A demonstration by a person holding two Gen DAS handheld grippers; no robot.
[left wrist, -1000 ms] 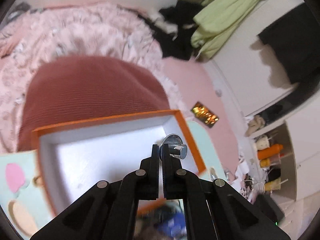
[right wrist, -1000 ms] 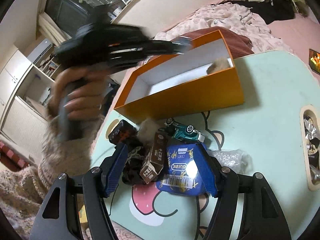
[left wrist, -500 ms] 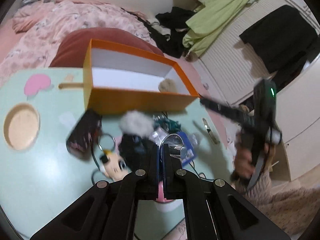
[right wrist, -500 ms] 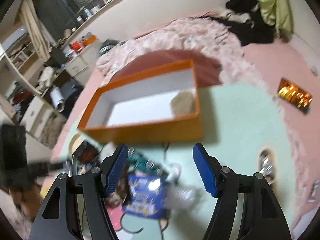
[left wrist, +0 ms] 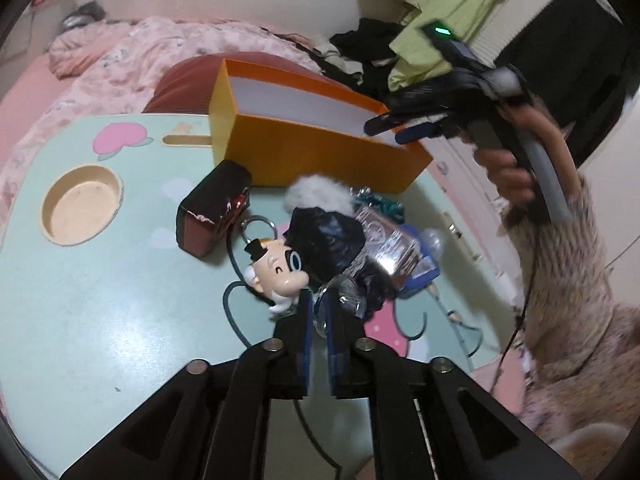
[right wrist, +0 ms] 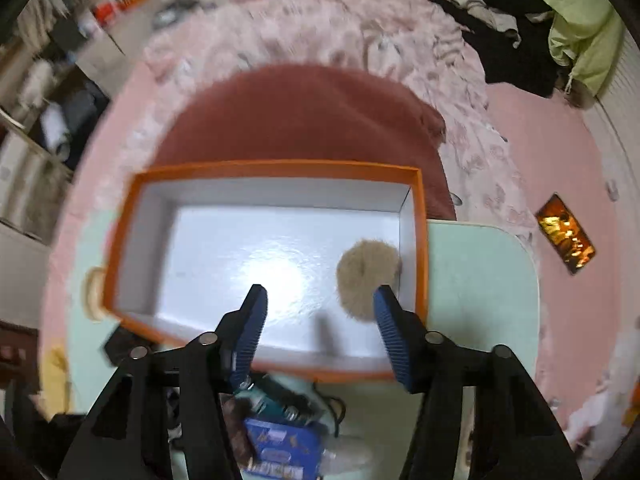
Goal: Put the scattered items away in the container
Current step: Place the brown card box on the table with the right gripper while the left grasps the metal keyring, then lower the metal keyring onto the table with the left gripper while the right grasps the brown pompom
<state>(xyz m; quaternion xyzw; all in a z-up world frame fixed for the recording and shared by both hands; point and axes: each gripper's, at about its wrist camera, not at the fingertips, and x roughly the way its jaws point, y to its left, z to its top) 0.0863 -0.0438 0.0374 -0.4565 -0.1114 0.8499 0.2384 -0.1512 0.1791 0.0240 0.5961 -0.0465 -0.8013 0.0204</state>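
Right wrist: spread, empty hand-held gripper (right wrist: 318, 300) over orange box (right wrist: 276, 169) (beige pompom (right wrist: 367, 276) inside), clutter below.

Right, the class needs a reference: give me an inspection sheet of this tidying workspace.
Surface: mint printed table.
Job's things: orange box holds one beige pompom; outside lie white pompom, dark carton, keyring figure, black bag, blue packet.
Clutter: nothing seen beyond those.
Grippers: left hand-held gripper, jaws just opening, shiny piece in the gap, grip unclear; right hand-held gripper open, just narrowing, empty, above the box.
Cables: thin lead along the sleeve.
Surroundings: pink bedding, red cushion, clothes heap.
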